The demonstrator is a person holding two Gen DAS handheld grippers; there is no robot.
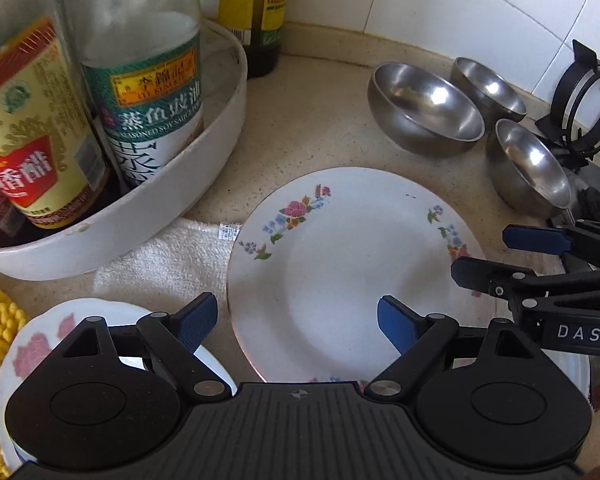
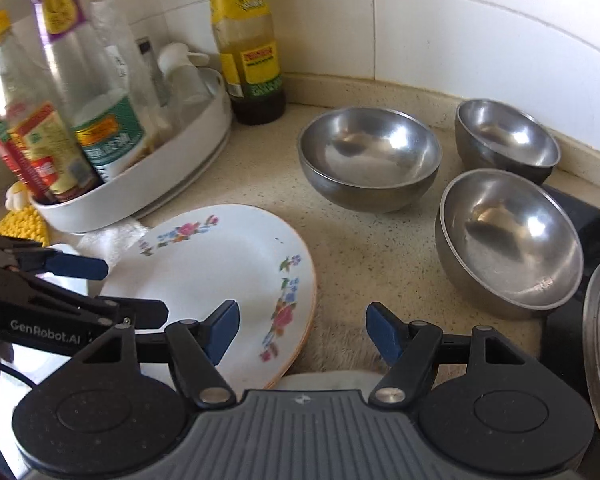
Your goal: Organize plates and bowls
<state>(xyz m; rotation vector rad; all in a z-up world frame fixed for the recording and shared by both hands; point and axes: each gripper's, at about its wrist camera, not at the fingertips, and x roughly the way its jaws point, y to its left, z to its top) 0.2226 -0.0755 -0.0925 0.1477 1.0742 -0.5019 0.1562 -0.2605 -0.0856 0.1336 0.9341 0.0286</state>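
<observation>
Speckled counter [image 2: 364, 248], flowered plate [image 1: 340, 272], three steel bowls [image 2: 370, 156].
Left gripper [image 1: 298, 324] and right gripper [image 2: 302, 332] hover with fingers apart, holding nothing.

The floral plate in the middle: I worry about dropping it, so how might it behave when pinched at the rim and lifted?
The floral plate looks glazed and glossy, so probably slippery between tongs. It seems stiff ceramic, likely fragile if dropped on the counter. Its rim lies nearly flat, so getting under the edge may be awkward.
</observation>
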